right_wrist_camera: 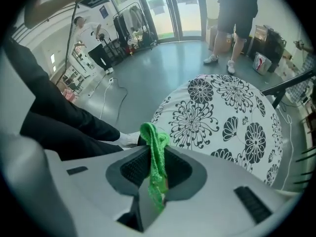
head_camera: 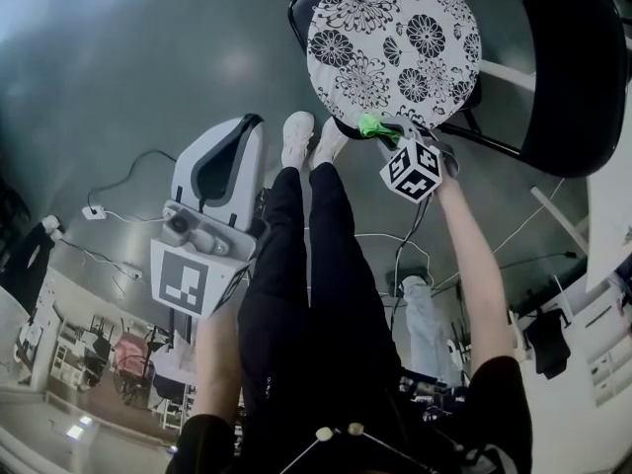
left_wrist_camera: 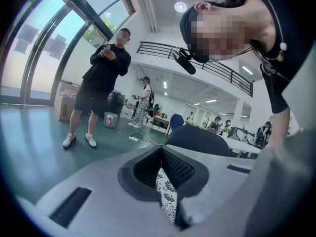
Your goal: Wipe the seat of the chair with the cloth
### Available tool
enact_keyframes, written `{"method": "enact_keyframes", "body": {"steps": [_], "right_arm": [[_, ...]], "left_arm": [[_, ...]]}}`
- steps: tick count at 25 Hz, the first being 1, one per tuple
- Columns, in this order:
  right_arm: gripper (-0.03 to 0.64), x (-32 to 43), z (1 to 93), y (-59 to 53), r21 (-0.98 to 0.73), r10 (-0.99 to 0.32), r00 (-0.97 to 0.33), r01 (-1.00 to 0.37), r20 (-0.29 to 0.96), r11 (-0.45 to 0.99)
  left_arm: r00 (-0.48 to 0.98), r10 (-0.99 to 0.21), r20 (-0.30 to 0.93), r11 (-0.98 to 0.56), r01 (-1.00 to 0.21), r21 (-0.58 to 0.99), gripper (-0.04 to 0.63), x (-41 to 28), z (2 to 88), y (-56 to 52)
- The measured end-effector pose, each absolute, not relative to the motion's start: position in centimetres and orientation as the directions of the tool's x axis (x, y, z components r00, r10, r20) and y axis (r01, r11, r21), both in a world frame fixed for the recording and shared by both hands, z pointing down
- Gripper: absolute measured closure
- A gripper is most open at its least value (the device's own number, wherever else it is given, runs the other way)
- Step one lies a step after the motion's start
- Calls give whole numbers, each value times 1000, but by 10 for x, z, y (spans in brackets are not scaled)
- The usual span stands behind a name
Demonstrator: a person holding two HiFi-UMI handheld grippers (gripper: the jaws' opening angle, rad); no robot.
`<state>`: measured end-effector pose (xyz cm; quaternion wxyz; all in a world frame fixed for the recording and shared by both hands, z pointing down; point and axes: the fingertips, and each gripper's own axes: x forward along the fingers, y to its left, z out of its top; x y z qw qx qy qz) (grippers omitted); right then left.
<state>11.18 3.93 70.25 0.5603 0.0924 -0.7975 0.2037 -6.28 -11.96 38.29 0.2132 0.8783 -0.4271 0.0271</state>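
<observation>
The chair has a round seat cushion (head_camera: 395, 42) in white with black flowers, and a black backrest (head_camera: 568, 77) to its right. My right gripper (head_camera: 387, 129) is at the cushion's near edge, shut on a green cloth (head_camera: 372, 125). In the right gripper view the green cloth (right_wrist_camera: 154, 137) hangs pinched between the pads of the right gripper (right_wrist_camera: 155, 157), with the seat cushion (right_wrist_camera: 227, 115) just beyond it. My left gripper (head_camera: 247, 126) is held lower left, away from the seat. Its jaws meet with nothing held, as the left gripper (left_wrist_camera: 161, 152) shows.
My own legs and white shoes (head_camera: 311, 136) stand in front of the chair. Cables (head_camera: 109, 215) lie on the grey floor at left. A person (left_wrist_camera: 101, 78) stands by the windows, and another person's legs (right_wrist_camera: 237, 14) are beyond the seat. Desks and chairs fill the background.
</observation>
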Motion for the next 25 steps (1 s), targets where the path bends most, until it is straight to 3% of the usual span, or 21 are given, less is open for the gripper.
{"method": "enact_keyframes", "body": {"steps": [15,25], "right_arm": [[532,170,688,-66,-105,-103,-361,-512,927,852],[532,274,698,-177,63,-273,-181,-717,945,695]], "left_arm": [[648,-726,229,-556,-749,360,589,-61,384,-120],[660,-712,242,-555,-739,382,589,-53,394,-121]]}}
